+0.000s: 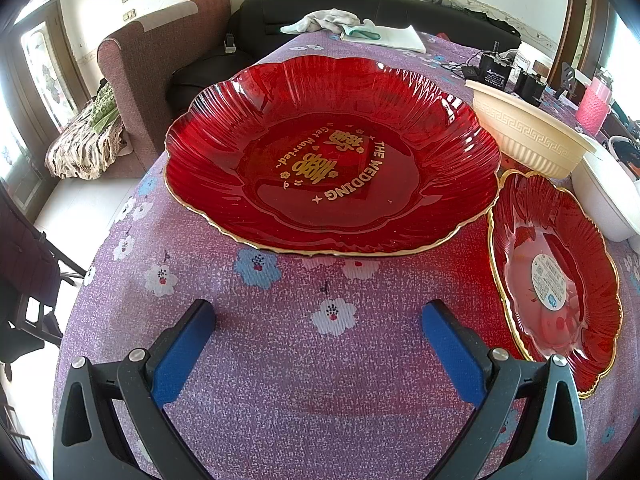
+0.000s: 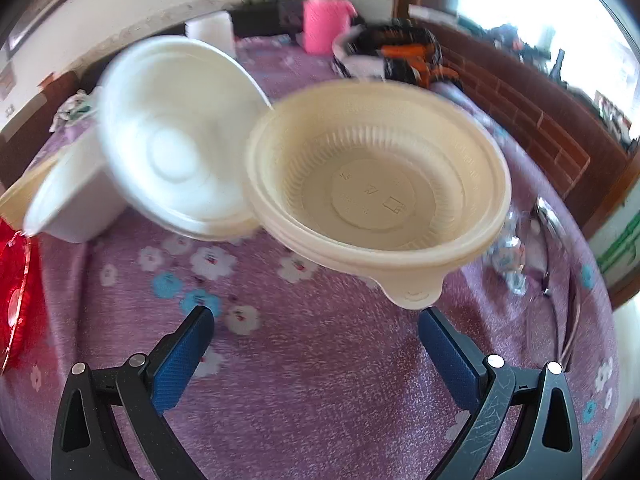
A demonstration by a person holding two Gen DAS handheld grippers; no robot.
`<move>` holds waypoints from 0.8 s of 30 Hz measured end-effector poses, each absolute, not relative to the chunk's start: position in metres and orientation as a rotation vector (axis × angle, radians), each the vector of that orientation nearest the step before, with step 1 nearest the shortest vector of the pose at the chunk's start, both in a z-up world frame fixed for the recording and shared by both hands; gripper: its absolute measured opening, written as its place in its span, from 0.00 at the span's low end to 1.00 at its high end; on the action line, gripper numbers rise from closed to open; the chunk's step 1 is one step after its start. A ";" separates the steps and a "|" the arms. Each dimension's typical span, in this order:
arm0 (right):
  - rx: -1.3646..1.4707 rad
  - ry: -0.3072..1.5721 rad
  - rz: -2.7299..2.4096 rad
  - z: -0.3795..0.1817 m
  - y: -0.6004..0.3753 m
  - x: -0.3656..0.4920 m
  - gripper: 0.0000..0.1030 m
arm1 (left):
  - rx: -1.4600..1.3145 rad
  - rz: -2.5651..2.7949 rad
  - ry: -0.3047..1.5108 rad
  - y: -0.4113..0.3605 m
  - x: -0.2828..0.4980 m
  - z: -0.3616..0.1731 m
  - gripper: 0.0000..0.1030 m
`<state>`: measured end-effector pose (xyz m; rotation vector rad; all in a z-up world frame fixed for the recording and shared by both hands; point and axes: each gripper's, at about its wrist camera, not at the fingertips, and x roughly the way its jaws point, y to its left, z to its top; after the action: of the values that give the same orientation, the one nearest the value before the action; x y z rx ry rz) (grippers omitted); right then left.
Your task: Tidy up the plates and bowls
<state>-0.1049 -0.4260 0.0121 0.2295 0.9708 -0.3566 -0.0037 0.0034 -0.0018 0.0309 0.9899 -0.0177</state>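
Early stage, nothing grabbed yet. Left gripper (image 1: 318,326) jaws spread, empty, facing big red scalloped glass plate (image 1: 332,152) on table (image 1: 280,380). Right gripper (image 2: 316,330) jaws spread too, just short of cream ribbed plastic bowl (image 2: 376,184) beside white bowl (image 2: 176,136). Next probably: pinch cream bowl's rim tab, nest bowls.

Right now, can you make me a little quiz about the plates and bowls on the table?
1. True or false: the left gripper is holding the big red plate.
2. Which gold words are printed in the big red plate? A) HAPPY BIRTHDAY B) THE WEDDING C) GOOD LUCK
3. Fill in: in the right wrist view, the bowl nearest the right gripper is the ____ bowl, beside a white bowl.

Key
1. False. Its jaws are open over the purple flowered tablecloth, short of the plate.
2. B.
3. Cream.
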 end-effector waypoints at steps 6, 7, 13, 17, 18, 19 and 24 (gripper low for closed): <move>0.283 0.562 -0.177 0.082 -0.384 -0.150 1.00 | 0.031 -0.018 0.990 0.003 -0.004 -0.002 1.00; 0.266 0.502 -0.093 0.098 -0.365 -0.153 1.00 | 0.031 -0.018 0.989 0.003 -0.004 -0.002 1.00; 0.221 0.616 0.276 0.114 -0.290 -0.129 1.00 | 0.018 0.003 0.991 0.004 -0.005 -0.001 1.00; 0.172 0.570 0.383 0.119 -0.251 -0.136 1.00 | 0.024 -0.028 1.023 0.006 -0.009 0.000 1.00; 0.168 0.579 0.399 0.118 -0.246 -0.136 1.00 | 0.028 -0.047 1.041 0.008 -0.011 0.000 1.00; 0.155 0.598 0.401 0.116 -0.239 -0.134 1.00 | 0.030 -0.071 1.046 0.010 -0.018 0.001 1.00; 0.103 0.633 0.395 0.116 -0.230 -0.128 1.00 | -0.136 -0.252 0.985 0.044 -0.050 0.016 1.00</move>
<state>-0.1279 -0.2304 0.1159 0.1033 0.6328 0.3947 -0.0503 0.0444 0.0160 -0.1364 0.9851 -0.2516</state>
